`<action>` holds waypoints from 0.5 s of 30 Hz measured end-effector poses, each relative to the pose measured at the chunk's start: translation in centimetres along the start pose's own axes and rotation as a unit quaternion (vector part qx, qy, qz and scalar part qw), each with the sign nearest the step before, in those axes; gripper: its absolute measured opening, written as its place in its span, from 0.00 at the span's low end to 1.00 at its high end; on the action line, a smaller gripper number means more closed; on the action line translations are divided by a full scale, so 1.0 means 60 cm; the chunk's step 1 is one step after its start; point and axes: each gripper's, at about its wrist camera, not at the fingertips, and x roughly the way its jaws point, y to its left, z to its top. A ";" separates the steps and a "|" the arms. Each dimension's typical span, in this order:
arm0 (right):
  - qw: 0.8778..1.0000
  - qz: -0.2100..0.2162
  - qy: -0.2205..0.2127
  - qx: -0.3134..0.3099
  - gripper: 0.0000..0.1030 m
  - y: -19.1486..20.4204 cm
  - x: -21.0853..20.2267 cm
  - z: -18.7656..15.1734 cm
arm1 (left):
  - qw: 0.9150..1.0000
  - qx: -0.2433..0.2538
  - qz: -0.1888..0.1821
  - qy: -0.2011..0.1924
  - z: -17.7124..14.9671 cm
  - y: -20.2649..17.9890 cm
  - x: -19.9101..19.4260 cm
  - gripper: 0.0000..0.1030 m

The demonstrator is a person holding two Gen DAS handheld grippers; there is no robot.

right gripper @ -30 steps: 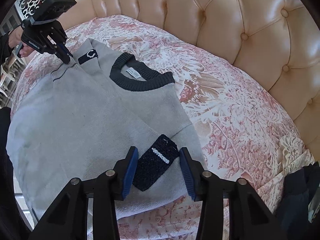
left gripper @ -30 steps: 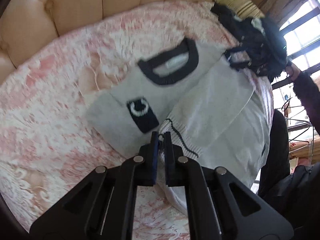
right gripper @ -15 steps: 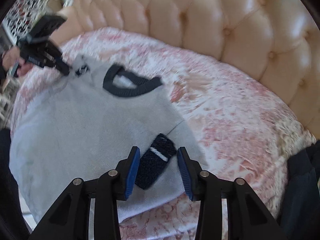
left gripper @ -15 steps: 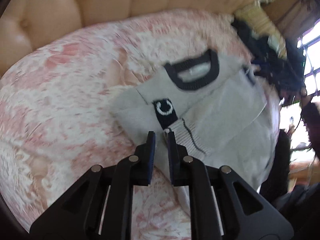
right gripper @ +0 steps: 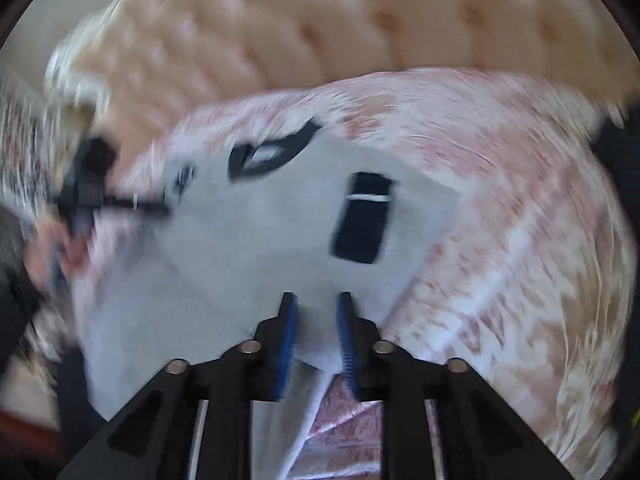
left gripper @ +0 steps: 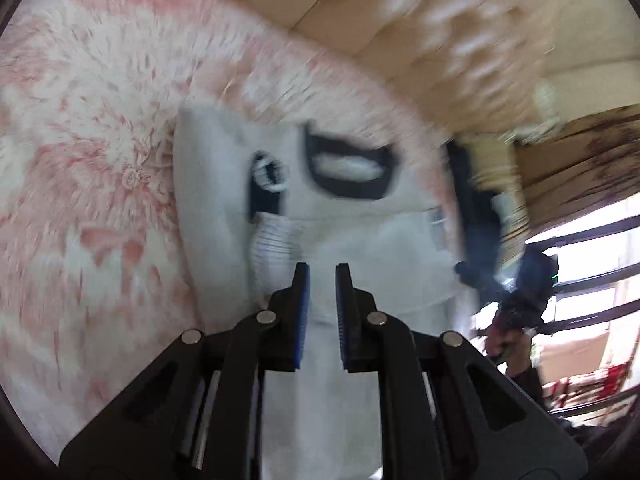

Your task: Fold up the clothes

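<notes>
- The gray sweater [left gripper: 352, 248] lies flat on the pink bedspread [left gripper: 88, 168], near the tan headboard [right gripper: 320, 28].
- My left gripper [left gripper: 322, 280] is a little open over the sweater, holding nothing.
- My right gripper [right gripper: 316, 312] is a little open at the sweater's near edge. I cannot tell if it pinches cloth.

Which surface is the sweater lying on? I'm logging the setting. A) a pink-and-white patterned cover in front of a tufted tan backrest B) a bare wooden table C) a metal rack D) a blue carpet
A: the grey sweater lies spread on the pink-and-white cover, with the tufted tan backrest rising behind it.
</notes>
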 end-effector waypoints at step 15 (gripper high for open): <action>0.946 -0.300 -0.106 -0.061 0.69 0.113 -0.021 -0.116 | 0.976 -0.022 0.114 -0.186 -0.300 -0.065 -0.106 0.64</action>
